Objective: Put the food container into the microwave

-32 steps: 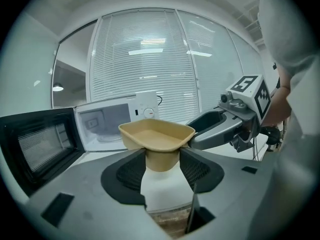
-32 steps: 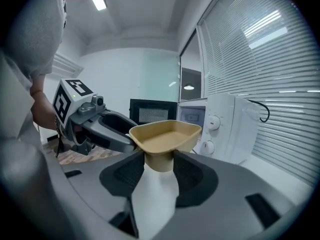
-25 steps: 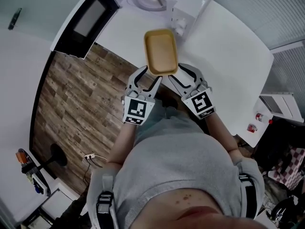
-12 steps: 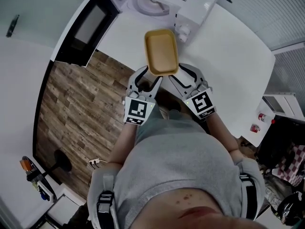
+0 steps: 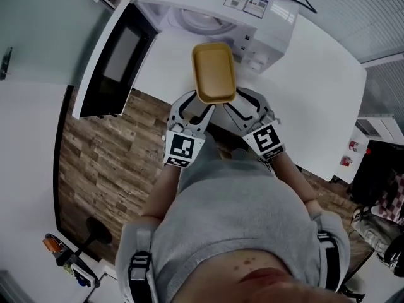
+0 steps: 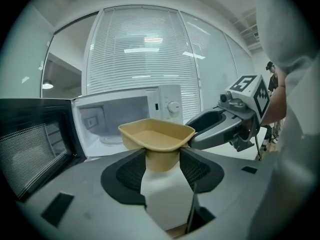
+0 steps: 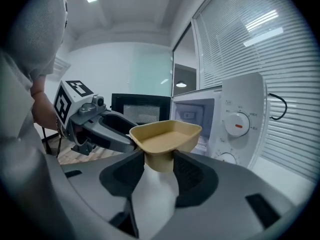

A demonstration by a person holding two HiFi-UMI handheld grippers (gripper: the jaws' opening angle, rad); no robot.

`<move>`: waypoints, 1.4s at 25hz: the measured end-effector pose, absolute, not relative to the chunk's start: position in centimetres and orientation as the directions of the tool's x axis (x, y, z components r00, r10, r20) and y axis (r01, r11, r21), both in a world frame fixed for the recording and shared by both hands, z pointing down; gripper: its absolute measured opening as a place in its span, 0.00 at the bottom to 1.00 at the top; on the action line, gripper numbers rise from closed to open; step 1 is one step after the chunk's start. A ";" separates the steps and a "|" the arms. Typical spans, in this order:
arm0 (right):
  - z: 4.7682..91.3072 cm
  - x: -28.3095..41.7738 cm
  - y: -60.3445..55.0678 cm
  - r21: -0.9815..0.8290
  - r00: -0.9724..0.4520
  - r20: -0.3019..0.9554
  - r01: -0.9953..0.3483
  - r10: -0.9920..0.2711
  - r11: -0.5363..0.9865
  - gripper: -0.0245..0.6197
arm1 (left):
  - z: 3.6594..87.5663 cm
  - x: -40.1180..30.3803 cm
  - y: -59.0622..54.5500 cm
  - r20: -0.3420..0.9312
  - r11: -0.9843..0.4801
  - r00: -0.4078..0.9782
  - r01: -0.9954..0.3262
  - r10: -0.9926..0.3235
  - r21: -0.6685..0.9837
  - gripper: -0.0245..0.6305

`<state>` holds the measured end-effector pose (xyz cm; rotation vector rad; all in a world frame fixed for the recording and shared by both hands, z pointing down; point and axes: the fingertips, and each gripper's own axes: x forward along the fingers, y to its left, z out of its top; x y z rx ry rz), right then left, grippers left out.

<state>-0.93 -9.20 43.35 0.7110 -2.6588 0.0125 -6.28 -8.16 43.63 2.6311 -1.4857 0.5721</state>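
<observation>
A shallow yellow food container (image 5: 213, 71) hangs in the air in front of the white microwave (image 5: 208, 14), whose door (image 5: 113, 55) stands swung open to the left. My left gripper (image 5: 202, 104) is shut on the container's near left corner and my right gripper (image 5: 229, 104) on its near right corner. In the left gripper view the container (image 6: 156, 134) sits pinched between the pads, with the microwave cavity (image 6: 112, 121) behind it. The right gripper view shows the container (image 7: 166, 135) clamped the same way, beside the control dials (image 7: 237, 126).
The microwave stands on a white table (image 5: 315, 87) that runs off to the right. The dark open door juts out over the wooden floor (image 5: 95, 150). A small unit with red parts (image 5: 350, 147) stands beyond the table's right end.
Both grippers have carried the container forward toward the open microwave; the microwave and its door sit nearer and lower in the head view. The grip on the container is unchanged.
</observation>
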 end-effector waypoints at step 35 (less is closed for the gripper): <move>44.8 -9.1 -16.4 0.027 -0.643 0.406 -0.702 -0.649 0.712 0.40 | 45.2 -14.7 -16.8 0.363 -0.738 0.673 -0.672 -0.644 -0.062 0.36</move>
